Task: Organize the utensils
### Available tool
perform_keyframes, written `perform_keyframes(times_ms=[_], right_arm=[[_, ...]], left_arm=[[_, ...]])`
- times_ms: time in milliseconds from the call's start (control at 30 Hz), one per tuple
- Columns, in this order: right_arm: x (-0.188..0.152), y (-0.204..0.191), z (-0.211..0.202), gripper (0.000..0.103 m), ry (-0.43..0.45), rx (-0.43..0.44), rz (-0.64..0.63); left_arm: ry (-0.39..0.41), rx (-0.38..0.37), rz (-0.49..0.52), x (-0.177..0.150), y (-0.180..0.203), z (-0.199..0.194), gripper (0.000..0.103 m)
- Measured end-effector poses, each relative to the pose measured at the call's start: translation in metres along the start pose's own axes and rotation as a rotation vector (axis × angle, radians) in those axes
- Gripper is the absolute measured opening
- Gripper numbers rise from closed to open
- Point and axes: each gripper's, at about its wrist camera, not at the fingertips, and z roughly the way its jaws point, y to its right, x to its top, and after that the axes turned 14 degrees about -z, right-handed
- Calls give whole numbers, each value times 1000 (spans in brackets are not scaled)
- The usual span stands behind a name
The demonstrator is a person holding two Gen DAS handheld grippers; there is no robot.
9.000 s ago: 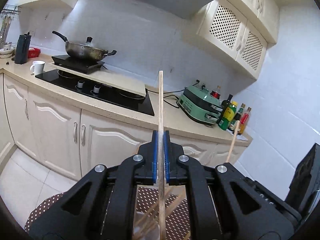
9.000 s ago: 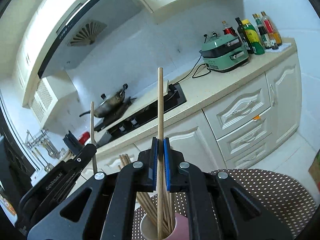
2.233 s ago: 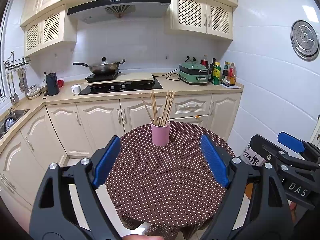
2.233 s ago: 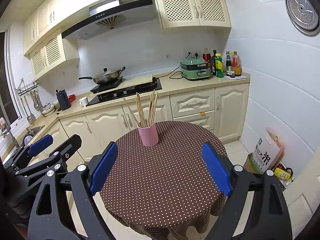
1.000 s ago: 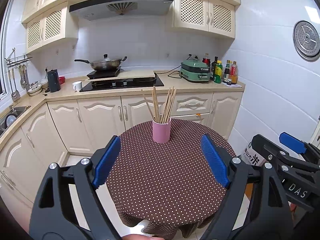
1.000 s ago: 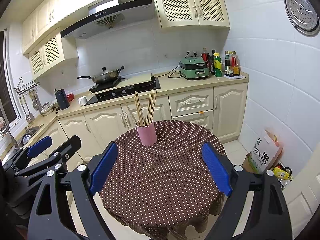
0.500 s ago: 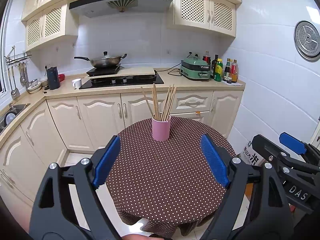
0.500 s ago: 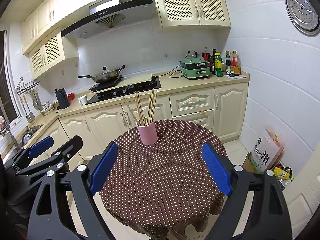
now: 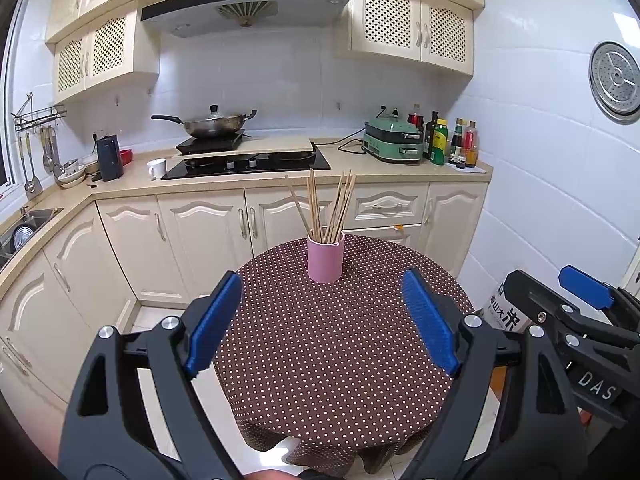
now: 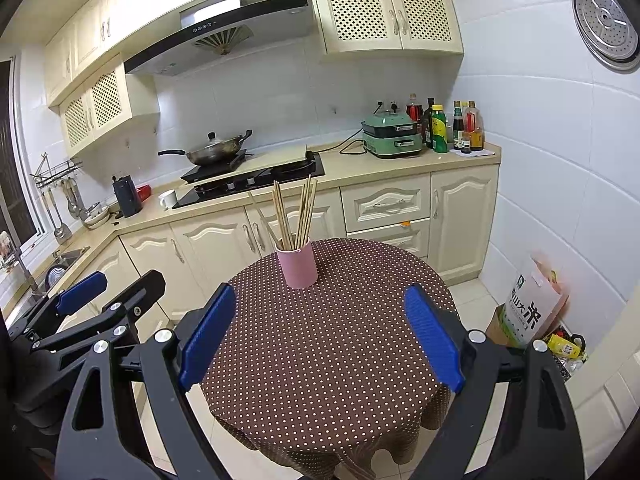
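On one dotted table [image 9: 340, 360]: one pink cup [image 9: 325, 257]; roughly ten chopsticks [image 9: 328, 208]

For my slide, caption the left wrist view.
Open left gripper faces a pink cup of chopsticks on the dotted table.

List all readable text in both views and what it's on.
"DAS": right hand-held gripper, on its body in the left wrist view.
"米": large character on the rice bag; its smaller characters are too blurred.
Bottle labels and range hood buttons: unreadable.
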Motion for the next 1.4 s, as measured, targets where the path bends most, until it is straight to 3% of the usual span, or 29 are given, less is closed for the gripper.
perform_keyframes(times_ms=[1400], right_arm=[[0, 13, 6, 84, -17, -10, 14]], left_arm=[[-35, -2, 8, -1, 9, 9, 81]])
